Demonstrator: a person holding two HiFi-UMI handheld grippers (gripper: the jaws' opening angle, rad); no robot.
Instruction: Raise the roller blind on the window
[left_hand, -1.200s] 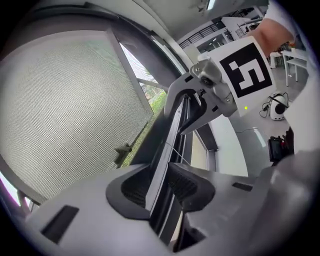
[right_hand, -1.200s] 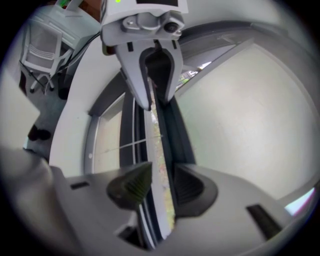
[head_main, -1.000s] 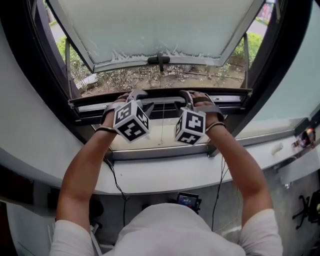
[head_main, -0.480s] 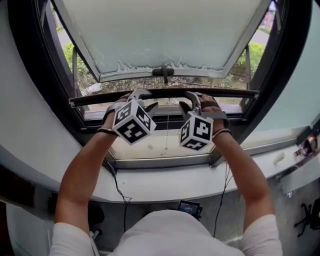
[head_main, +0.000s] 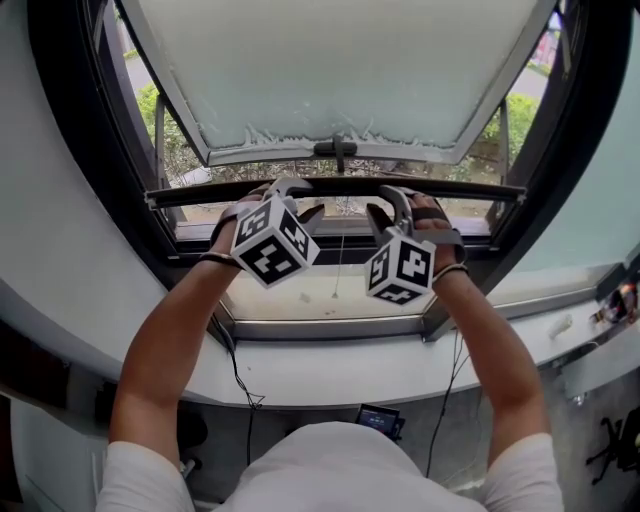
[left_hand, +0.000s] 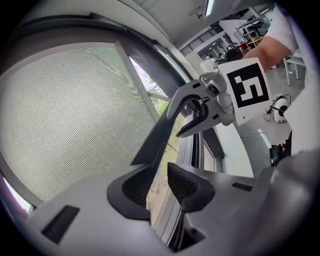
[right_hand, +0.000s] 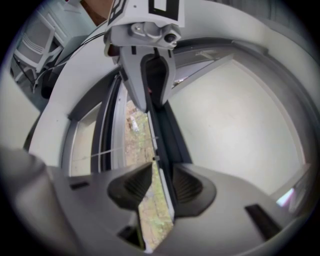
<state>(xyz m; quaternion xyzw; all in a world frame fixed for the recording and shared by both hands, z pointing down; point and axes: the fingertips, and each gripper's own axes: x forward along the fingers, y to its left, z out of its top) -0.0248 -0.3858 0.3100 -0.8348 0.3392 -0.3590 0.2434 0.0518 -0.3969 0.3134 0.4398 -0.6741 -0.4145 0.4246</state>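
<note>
My left gripper (head_main: 295, 198) is up at the dark, slim bottom rail (head_main: 340, 185) of the fine grey mesh roller blind (left_hand: 75, 115). My right gripper (head_main: 388, 205) sits just beside it at its 3 o'clock, at the same rail. The rail lies level across the window, at 12 o'clock of my two marker cubes. Below it a band of open window runs down to the white window sill (head_main: 330, 365) at 6 o'clock.

In the left gripper view my jaws stand fairly wide with the rail (left_hand: 155, 135) running in between them. It lies against the pad at 9 o'clock, while ground outside shows between it and the pad at 3 o'clock, so nothing is clamped. The mesh fills that view from 9 to 12 o'clock, and the right gripper (left_hand: 195, 112) shows further along the rail at 1 o'clock.

In the right gripper view the jaws are parted too. The rail (right_hand: 162, 145) passes between them close against the pad at 3 o'clock, with a strip of ground between it and the pad at 9 o'clock. The left gripper (right_hand: 152, 90) sits at 12 o'clock, astride the same rail.

Beyond the rail, at 12 o'clock, a white outward-tilted window pane (head_main: 335, 60) carries a dark handle (head_main: 335, 150). A thin cord (head_main: 338, 265) hangs at 6 o'clock of the rail's middle.
</note>
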